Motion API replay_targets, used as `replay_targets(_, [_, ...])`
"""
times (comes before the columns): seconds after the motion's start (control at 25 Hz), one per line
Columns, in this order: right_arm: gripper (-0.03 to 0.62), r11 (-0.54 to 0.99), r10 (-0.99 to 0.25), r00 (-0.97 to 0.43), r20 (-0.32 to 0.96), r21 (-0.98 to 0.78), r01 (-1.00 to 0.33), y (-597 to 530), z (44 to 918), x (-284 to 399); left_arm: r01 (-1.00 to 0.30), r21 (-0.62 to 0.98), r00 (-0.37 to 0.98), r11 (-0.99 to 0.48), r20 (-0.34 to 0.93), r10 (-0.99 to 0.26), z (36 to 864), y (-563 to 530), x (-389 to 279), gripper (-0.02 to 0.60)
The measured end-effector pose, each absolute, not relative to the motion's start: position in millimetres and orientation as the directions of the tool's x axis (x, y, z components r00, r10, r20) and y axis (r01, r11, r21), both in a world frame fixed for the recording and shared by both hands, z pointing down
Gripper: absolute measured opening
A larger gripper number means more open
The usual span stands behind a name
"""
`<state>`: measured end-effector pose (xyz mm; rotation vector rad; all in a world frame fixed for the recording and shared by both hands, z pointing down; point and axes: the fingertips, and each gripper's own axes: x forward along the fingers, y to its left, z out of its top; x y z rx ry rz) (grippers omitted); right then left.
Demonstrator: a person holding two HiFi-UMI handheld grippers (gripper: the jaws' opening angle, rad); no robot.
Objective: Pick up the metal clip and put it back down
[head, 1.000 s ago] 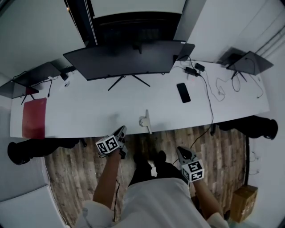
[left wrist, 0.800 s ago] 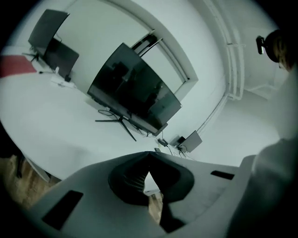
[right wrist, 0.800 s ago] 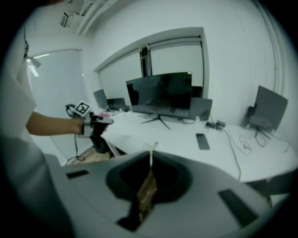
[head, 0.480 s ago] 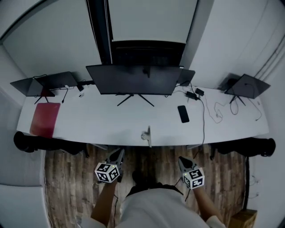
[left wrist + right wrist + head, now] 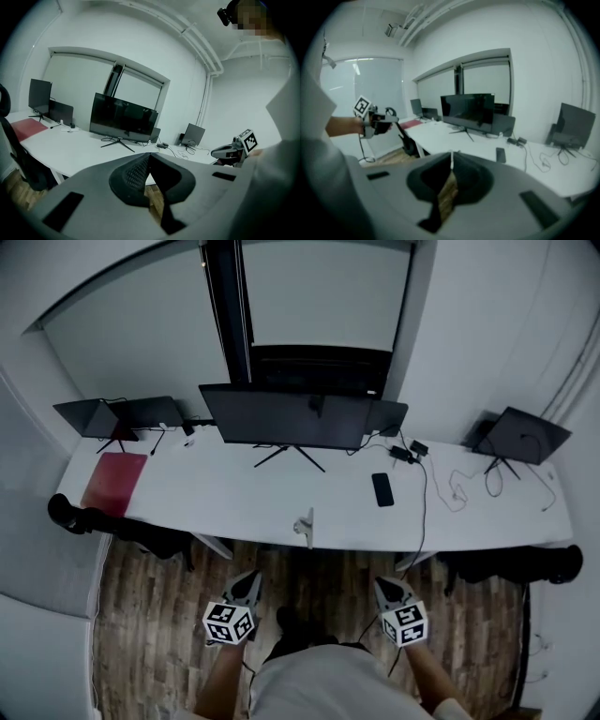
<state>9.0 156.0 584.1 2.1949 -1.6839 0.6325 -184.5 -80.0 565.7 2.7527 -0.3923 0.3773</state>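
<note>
An office: a long white desk (image 5: 216, 493) bearing a large monitor (image 5: 281, 418), laptops (image 5: 522, 435) and a phone (image 5: 382, 489)

Both your forearms (image 5: 223, 673) reach forward from your torso (image 5: 323, 682), roughly parallel and well apart. Your left gripper (image 5: 247, 581) has its jaws together at the tips with nothing between them; nose tilted a bit down, marker cube (image 5: 230, 622) facing up. Your right gripper (image 5: 382, 585) is the same: jaws meeting at the tips, empty, pointing forward and down, cube up. In the head view the two sit about level, tips angled slightly toward each other.
</note>
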Motion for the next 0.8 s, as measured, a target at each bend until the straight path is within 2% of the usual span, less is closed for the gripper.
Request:
replay_targets(0.36, [0.034, -0.226, -0.860, 0.201, 0.470, 0.004, -0.974, 189, 582, 18, -0.373, 0.246, 0.909, -0.895, 0.289, -0.299, 554, -32, -200, 0.032])
replay_targets(0.8, [0.034, -0.243, -0.892, 0.234, 0.385, 0.026, -0.970, 170, 552, 34, -0.381, 0.186, 0.905, -0.906, 0.275, -0.324, 529, -46, -198, 0.032])
